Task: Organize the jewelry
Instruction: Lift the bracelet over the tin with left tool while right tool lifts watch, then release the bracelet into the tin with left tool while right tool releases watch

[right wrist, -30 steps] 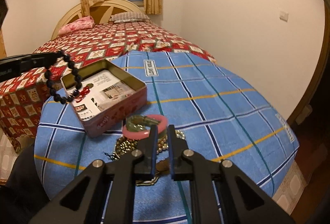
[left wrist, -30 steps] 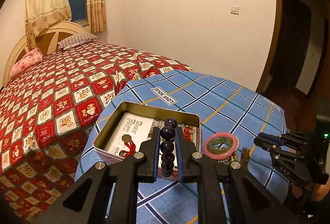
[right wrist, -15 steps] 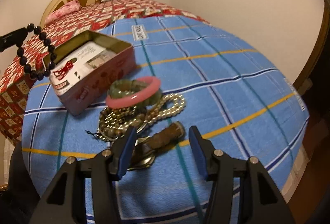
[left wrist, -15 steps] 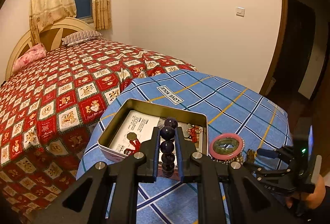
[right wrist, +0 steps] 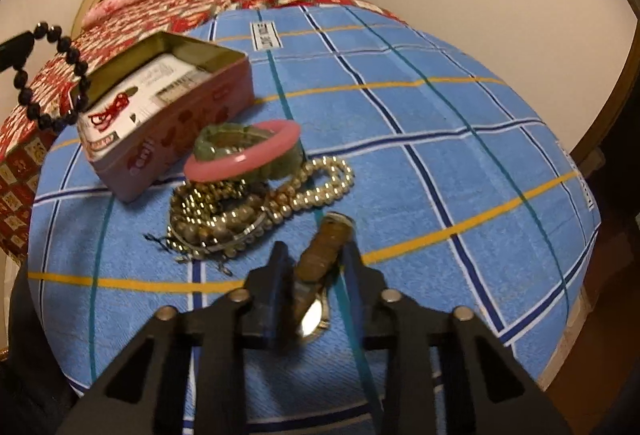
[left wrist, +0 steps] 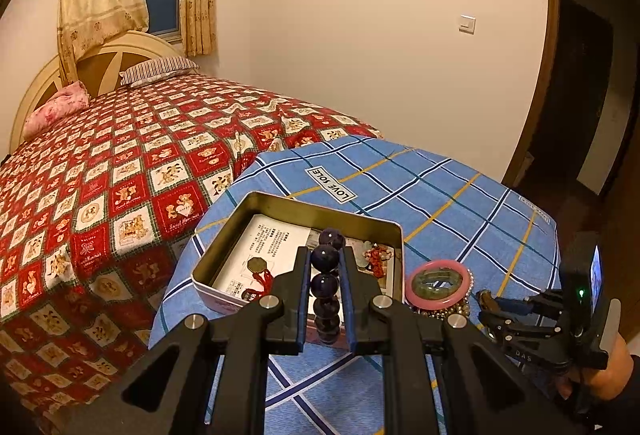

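The left hand-held gripper (left wrist: 325, 287) pinches the dark bead bracelet (left wrist: 327, 289) near the open tin (left wrist: 308, 211) to drop it in, while the right hand-held gripper (right wrist: 316, 275) stands half-open around the brown watch (right wrist: 320, 263).

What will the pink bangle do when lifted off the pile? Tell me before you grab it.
The pink bangle looks like a rigid ring, so it should probably keep its shape rather than droop. It sits tilted on a green bracelet and loose bead strands, so it may slide. Its glossy surface suggests a slippery grip.
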A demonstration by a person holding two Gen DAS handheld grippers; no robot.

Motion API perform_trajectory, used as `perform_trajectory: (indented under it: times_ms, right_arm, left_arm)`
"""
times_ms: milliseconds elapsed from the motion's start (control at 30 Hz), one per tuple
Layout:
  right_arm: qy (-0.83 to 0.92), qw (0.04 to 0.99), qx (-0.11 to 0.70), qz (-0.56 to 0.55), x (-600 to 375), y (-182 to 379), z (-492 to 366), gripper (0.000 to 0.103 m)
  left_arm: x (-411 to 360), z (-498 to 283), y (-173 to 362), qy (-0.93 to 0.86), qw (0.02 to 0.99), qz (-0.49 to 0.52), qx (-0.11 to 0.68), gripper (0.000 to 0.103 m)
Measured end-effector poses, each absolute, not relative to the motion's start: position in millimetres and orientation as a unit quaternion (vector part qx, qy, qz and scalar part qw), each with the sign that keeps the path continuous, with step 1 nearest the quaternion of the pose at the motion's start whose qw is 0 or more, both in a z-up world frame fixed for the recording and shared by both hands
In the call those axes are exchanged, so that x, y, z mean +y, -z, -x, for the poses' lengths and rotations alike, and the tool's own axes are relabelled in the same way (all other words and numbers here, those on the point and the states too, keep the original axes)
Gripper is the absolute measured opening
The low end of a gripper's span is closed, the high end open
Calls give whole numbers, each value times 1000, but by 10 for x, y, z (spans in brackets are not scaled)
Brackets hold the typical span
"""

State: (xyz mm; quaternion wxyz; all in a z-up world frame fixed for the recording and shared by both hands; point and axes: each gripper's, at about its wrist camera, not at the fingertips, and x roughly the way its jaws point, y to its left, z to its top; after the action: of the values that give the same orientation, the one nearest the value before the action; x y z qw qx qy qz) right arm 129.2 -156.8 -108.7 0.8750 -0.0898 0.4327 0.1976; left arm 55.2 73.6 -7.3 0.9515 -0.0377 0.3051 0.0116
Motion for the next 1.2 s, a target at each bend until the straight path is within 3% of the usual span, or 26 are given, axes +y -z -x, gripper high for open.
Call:
perform_trajectory:
  times_ms: [100,600,1200]
  right_arm:
    - [-202,875,431,91,-1587,1098,-1262,21]
    - [-213,899,371,93,-1559,737,-1170,19]
    - [-287,900,305,122,-803,265,-1480,19]
  left_arm:
    - [739,-550,73,-12,951,38,306,13]
    - [912,-626,-35,-29,955,30,295,13]
    - [1089,-1069,60,-42,949,0,313,13]
